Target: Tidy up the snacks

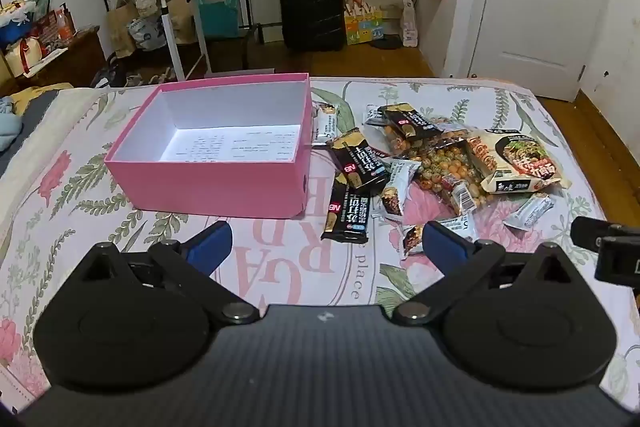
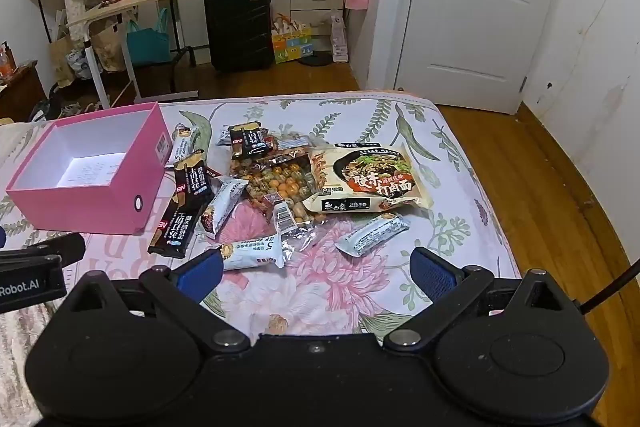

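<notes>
The snacks lie in a loose heap on the bed (image 2: 460,155), just beside the right wall of an open pink box (image 1: 208,183) that holds nothing but a printed sheet on its floor. In the heap, a noodle packet (image 2: 370,183) sits at the far right, touching a clear bag of coloured coated nuts (image 2: 284,187). Black cracker packs (image 1: 348,215) overlap near the box, and small white bars (image 2: 372,235) are scattered around. The left tool (image 1: 326,247) hovers above the floral bedspread with its blue fingers spread wide, gripping nothing. The right tool (image 2: 316,273) hangs likewise spread and empty, one white bar (image 2: 252,253) beside its left finger.
</notes>
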A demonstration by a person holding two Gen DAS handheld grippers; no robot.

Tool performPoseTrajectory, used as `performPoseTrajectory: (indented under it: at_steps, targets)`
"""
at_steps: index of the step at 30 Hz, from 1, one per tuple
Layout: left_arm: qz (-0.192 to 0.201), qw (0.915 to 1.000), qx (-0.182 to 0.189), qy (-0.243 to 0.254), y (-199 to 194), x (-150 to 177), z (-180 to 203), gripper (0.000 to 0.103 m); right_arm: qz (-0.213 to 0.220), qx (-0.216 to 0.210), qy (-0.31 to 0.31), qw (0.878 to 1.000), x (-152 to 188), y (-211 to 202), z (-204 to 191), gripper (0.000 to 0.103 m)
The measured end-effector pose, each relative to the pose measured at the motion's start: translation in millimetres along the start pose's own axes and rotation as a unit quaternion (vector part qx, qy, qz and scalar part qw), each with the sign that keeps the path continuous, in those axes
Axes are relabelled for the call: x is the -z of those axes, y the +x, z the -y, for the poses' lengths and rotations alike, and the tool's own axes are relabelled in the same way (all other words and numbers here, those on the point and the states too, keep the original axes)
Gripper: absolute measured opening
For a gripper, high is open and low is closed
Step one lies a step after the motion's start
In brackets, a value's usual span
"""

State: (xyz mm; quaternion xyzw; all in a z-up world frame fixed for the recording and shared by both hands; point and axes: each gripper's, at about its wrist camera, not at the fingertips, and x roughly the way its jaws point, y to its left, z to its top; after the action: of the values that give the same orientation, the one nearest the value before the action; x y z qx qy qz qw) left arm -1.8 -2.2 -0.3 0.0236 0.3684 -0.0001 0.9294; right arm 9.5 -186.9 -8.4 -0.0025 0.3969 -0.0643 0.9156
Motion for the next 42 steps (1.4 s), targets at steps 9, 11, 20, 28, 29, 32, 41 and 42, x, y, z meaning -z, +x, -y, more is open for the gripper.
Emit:
performPoseTrajectory:
  at_steps: [9, 11, 20, 28, 29, 32, 41, 42]
  targets:
    - [-0.018, 0.9996, 0.001, -0.023, 10.1, 7.1, -11.3, 0.101, -0.005, 0.001, 0.000, 1.000, 1.1, 3.2, 0.4, 0.101]
    - [-0.026, 0.9994, 0.002, -0.023, 13.5, 4.0, -9.3, 0.101, -0.004, 0.001, 0.000, 1.000, -3.1, -1.1, 1.1, 0.101]
    - [-0.022, 0.9995, 0.009, -0.021, 11.9, 3.3, -6.1, 0.102, -0.007, 0.004, -0.001, 1.000, 5.2, 6.9, 2.4, 0.101]
    - [-0.034, 0.9990, 0.019, -0.024, 13.2, 6.0, -4.8, 0.102, -0.016, 0.012, -0.005, 1.000, 3.7, 8.7, 1.8, 0.101]
    - [-0.035, 0.9990, 0.018, -0.022, 13.8, 6.3, -3.9, 0.102, -0.016, 0.012, -0.005, 1.000, 4.0, 9.4, 2.0, 0.101]
    - [-0.039, 0.9989, 0.018, -0.019, 15.9, 7.9, -2.5, 0.103, -0.020, 0.014, -0.006, 1.000, 4.6, 12.4, 2.0, 0.101]
    - [-0.053, 0.9980, 0.026, -0.023, 18.9, 9.9, -3.7, 0.103, -0.022, 0.015, -0.010, 1.000, 6.7, 14.3, 1.6, 0.101]
    - [-0.054, 0.9979, 0.028, -0.024, 19.2, 10.2, -3.7, 0.103, -0.021, 0.016, -0.010, 1.000, 6.4, 13.9, 1.7, 0.101]
